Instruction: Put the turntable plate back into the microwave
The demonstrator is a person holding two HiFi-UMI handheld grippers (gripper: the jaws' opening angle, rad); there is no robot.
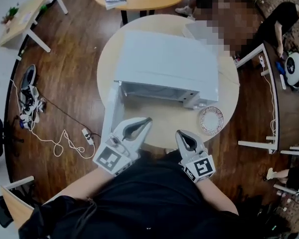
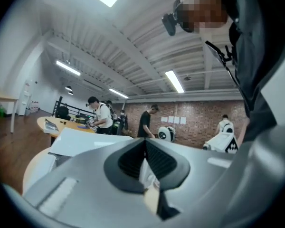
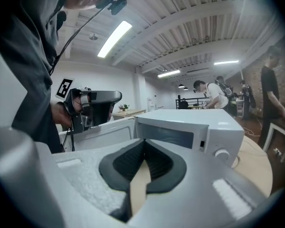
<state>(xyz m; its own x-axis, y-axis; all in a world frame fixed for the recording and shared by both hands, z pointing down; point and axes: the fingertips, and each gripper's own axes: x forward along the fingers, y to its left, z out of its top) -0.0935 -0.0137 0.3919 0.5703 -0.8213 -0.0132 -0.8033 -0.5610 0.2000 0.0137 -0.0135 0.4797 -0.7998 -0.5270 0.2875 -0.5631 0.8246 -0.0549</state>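
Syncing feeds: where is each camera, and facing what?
Head view: on the head, looking steeply down at microwave, plate, table; left gripper, right gripper show.
Left gripper view: on that gripper, looking level over the microwave; shut jaws show.
Right gripper view: on that gripper, facing the open microwave; shut jaws show.
All three share the microwave.

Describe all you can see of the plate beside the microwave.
The plate is round, pale in the middle with a reddish patterned rim. It lies flat on the round table, just off the white microwave's front right corner. Only the table touches it. Only the head view shows it.
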